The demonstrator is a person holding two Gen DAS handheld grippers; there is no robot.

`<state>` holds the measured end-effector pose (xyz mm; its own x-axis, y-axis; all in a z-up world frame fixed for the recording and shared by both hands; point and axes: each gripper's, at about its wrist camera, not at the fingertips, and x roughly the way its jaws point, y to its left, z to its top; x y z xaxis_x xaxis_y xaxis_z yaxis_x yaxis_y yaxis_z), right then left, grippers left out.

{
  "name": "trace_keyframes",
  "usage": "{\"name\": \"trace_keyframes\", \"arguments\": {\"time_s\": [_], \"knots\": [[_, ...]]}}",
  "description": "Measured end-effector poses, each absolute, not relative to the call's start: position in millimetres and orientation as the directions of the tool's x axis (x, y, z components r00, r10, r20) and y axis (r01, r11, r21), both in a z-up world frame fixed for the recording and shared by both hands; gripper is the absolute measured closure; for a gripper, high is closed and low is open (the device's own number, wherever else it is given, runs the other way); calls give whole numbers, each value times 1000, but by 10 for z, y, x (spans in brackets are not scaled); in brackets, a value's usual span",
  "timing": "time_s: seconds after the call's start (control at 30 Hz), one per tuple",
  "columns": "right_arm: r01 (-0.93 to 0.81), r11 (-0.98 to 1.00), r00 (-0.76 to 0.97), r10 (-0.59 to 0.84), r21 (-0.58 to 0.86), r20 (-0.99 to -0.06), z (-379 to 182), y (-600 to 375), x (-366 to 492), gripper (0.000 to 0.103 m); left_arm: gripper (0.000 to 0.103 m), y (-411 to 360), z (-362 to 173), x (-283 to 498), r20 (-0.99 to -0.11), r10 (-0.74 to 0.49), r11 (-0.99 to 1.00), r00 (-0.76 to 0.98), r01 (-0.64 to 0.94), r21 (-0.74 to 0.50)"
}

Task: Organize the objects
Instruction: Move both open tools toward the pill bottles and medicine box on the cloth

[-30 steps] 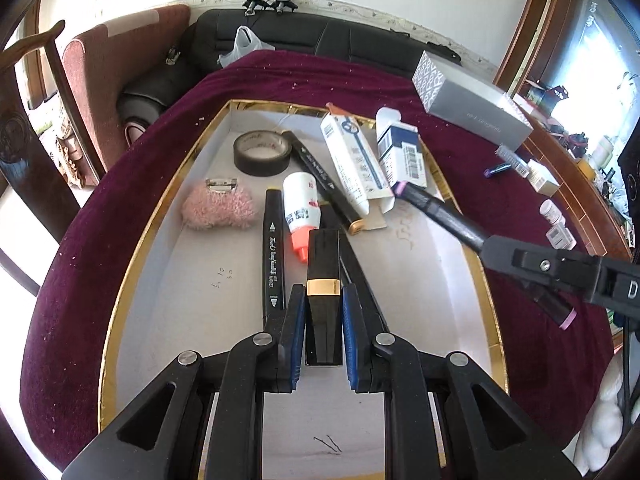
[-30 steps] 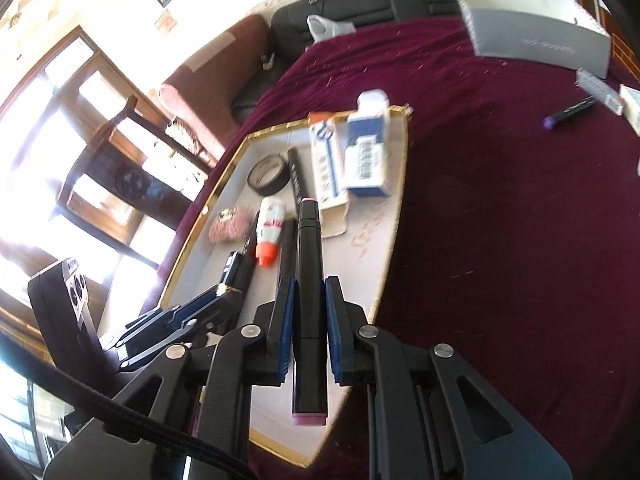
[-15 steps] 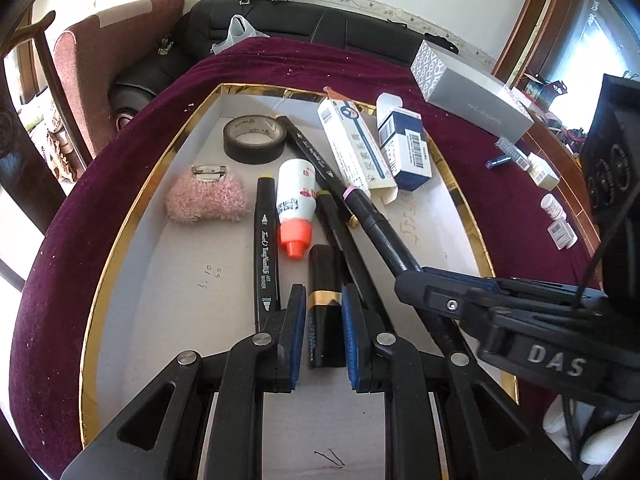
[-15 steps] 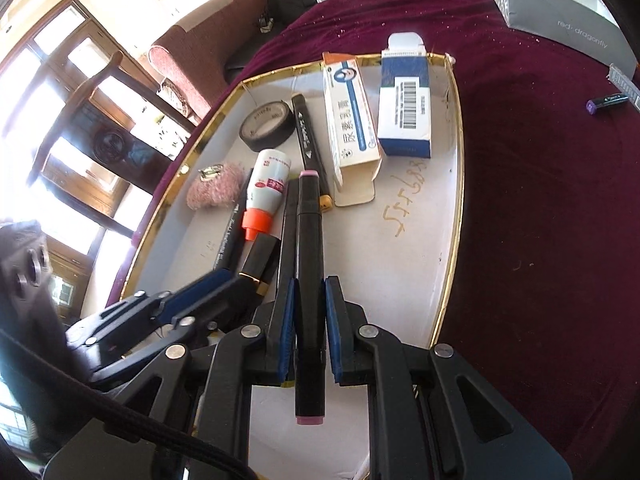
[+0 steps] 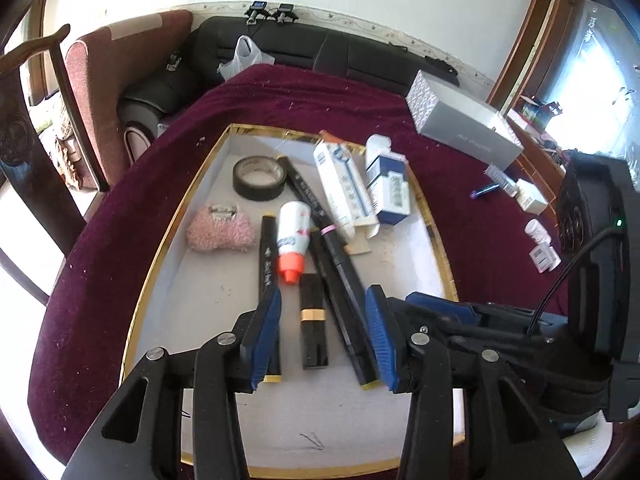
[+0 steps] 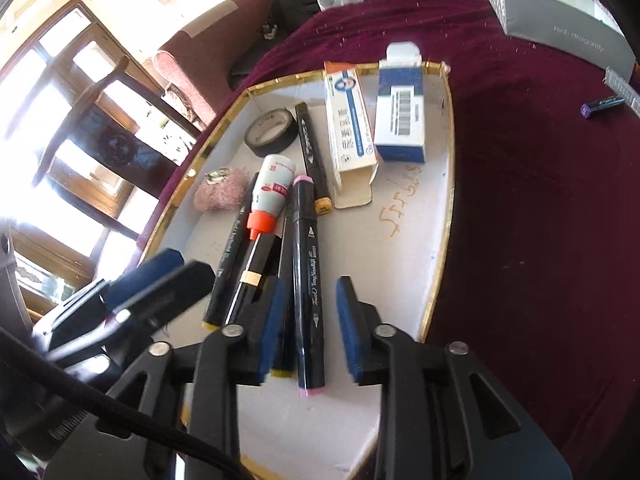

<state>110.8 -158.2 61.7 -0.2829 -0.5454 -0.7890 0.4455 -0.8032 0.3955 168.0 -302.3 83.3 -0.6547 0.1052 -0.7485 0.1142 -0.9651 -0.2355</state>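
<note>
Gold-rimmed tray (image 5: 168,240) on a maroon cloth (image 5: 120,220). Left gripper (image 5: 324,322), jaws spread, holds nothing; the black tube with gold band (image 5: 314,320) lies flat between them. Right gripper (image 6: 308,330), likewise spread, straddles the pink-capped marker (image 6: 306,280), which rests on the tray floor beside other markers.

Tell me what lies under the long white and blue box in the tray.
The long white and blue box rests on the tray floor, its open flap at the near end. The black marker lies beside it. Anything beneath the box is covered.
</note>
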Motion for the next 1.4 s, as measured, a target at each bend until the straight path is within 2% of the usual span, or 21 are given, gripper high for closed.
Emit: {"name": "trace_keyframes", "arguments": {"time_s": [0.07, 0.23, 0.47, 0.73, 0.97, 1.1, 1.2, 1.27, 1.3, 1.33, 1.4], "knots": [[450, -797, -310, -562, 403, -767, 726, -1436, 1139, 70, 60, -2943, 967, 1689, -732, 125, -965, -670, 88, -245], [389, -843, -457, -527, 372, -717, 1065, -755, 1120, 47, 53, -2578, 1306, 1654, -685, 175, -970, -707, -4, -244], [206, -907, -594, -413, 366, -690, 1298, 448, 999, 47, 53, -1903, 1460, 1474, -689, 293, -954, -663, -156, -255], [-39, -922, -673, -260, 384, -693, 1240, 1770, 828, 43, 53, -1189, 1359, 1229, -725, 345, -938, -597, -257, -235], [0, -803, -654, -451, 596, -607, 964, 2078, 533, 43, 53, -777, 1070, 1019, -770, 363, -928, -525, -275, -250], [-72, -858, -661, -341, 508, -669, 833, 2098, 164, 43, 53, -750, 1003, 927, -774, 355, -933, -525, -255, -255], [-100, -856, -606, -351, 507, -714, 645, 2080, -11, 42, 53, -782, 976, 841, -771, 352, -935, -530, -232, -267], [-9, -809, -549, -488, 588, -679, 580, 1993, -42, 42, 53, -800, 935, 765, -772, 362, -932, -522, -218, -290], [70, -752, -502, -594, 656, -628, 561, 1906, -17, 42, 54, -810, 911, 732, -774, 364, -931, -519, -212, -296], [105, -735, -487, -625, 670, -610, 570, 1852, 13, 42, 54, -813, 882, 693, -776, 361, -933, -517, -206, -296], [128, -772, -518, -588, 623, -622, 613, 1780, 95, 42, 54, -810, 840, 626, -775, 352, -936, -525, -199, -290]]}}
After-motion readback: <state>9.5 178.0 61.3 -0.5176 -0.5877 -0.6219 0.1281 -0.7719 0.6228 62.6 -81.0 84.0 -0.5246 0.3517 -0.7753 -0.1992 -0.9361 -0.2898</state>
